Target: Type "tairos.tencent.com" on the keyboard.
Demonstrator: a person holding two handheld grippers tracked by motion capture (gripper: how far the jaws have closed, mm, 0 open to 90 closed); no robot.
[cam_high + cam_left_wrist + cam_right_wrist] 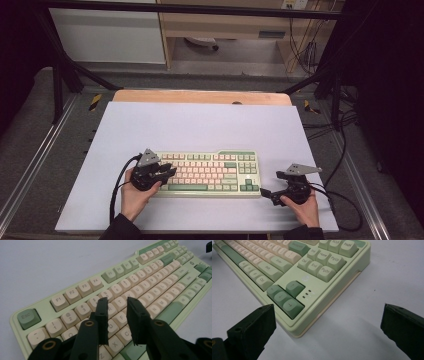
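High view: keyboard point(207, 172) flat on tabletop point(200, 125), near front edge. Left gripper point(167, 173) over keyboard's left end, jaws pointing right across keys. Right gripper point(265, 192) on tabletop just off keyboard's right front corner, jaws aimed at it.

Left gripper view: jaws narrowed to small gap, nothing between them; letter keys directly beneath tips, Esc point(28, 318) at near left.

Right gripper view: jaws spread wide, empty; keyboard corner with arrow keys point(285, 296) lies between and ahead of them, untouched.
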